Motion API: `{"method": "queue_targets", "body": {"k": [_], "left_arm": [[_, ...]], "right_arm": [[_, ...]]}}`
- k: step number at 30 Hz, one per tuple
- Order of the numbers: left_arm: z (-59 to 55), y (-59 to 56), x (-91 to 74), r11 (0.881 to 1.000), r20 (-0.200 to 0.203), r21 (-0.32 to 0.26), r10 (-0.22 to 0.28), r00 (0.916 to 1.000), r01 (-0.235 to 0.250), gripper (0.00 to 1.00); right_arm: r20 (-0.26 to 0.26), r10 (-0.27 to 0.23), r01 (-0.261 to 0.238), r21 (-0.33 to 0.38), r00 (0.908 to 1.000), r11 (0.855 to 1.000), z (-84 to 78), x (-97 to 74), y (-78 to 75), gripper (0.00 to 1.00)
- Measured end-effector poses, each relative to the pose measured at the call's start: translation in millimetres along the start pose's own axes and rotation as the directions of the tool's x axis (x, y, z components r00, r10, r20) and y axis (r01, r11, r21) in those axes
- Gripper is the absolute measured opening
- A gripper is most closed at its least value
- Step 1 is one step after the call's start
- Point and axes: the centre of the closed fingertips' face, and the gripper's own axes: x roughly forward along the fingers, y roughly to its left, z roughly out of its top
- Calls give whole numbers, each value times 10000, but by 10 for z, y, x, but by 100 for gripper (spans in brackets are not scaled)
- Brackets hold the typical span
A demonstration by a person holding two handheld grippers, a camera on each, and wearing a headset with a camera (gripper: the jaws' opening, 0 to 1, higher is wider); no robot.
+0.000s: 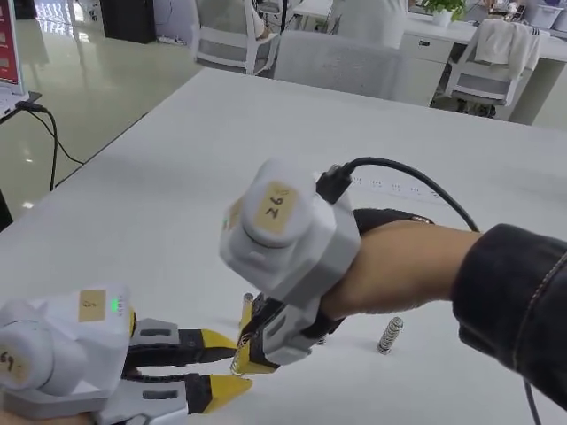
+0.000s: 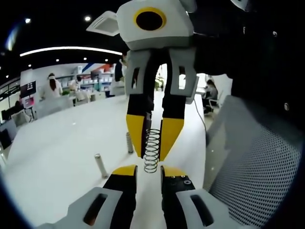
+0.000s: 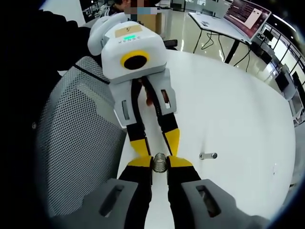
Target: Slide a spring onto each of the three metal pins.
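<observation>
My right gripper (image 3: 159, 166) is shut on a small steel spring (image 3: 159, 162). In the left gripper view that spring (image 2: 151, 150) hangs upright between the right gripper's (image 2: 152, 143) yellow fingertips, just above the white table. My left gripper (image 2: 149, 171) faces it, open, its tips on either side of the spring's lower end. Two short metal pins (image 2: 100, 165) (image 2: 129, 142) stand upright to the left. In the head view the right gripper (image 1: 241, 358) points down beside a pin (image 1: 247, 303), and the left gripper (image 1: 221, 365) sits at bottom left. A loose spring (image 1: 390, 335) lies to the right.
The white table (image 1: 177, 177) stretches far ahead. A black cable (image 1: 399, 173) runs from the right gripper over a power strip (image 1: 399, 186). Grey mesh chairs (image 1: 337, 62) stand beyond the far edge. A mesh chair back (image 2: 257, 167) is close to the near edge.
</observation>
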Motion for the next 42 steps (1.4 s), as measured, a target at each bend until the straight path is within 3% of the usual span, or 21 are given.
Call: {"method": "queue_targets", "body": {"k": [21, 30, 42], "left_arm": [[-102, 158, -111, 9954, -121, -548, 775, 9969, -781, 44], [-135, 195, -140, 9931, -165, -655, 969, 9952, -977, 51], [-179, 229, -153, 9896, -209, -797, 1182, 9928, -1195, 60]], "right_arm": [[-188, -537, 541, 202, 9984, 9983, -107, -149, -226, 9], [-237, -895, 904, 407, 9957, 9951, -161, -258, -386, 9], [-352, -1173, 1188, 417, 9925, 9920, -162, -260, -553, 9]]}}
